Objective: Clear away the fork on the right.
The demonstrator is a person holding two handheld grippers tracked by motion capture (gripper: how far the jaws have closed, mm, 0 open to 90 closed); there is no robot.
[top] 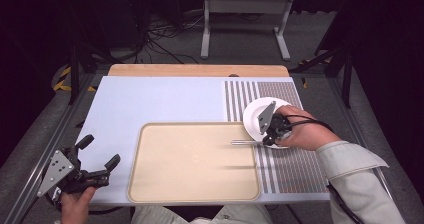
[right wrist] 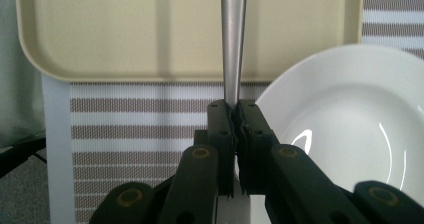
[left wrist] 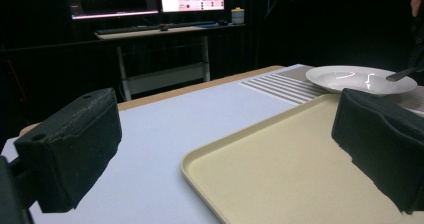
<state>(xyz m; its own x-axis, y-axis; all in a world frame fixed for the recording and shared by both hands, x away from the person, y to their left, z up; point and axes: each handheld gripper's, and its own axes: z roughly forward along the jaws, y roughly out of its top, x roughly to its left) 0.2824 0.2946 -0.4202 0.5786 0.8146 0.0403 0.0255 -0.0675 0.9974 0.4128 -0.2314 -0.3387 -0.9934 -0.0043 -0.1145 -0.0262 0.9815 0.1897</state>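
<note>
Item: fork (top: 243,142); thin steel, stiff, light, slippery; we hold its handle end in the clamped right claw (right wrist: 235,106); left claw (top: 98,157) wide, empty; tray (top: 150,184) beneath.

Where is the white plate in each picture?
High view: the white plate sits at the right on the striped mat, partly behind the right tongs.
Left gripper view: the plate is at the upper right, beyond the tray.
Right gripper view: the plate fills the lower right.
Shared landmark: the beige tray beside the plate.
</note>
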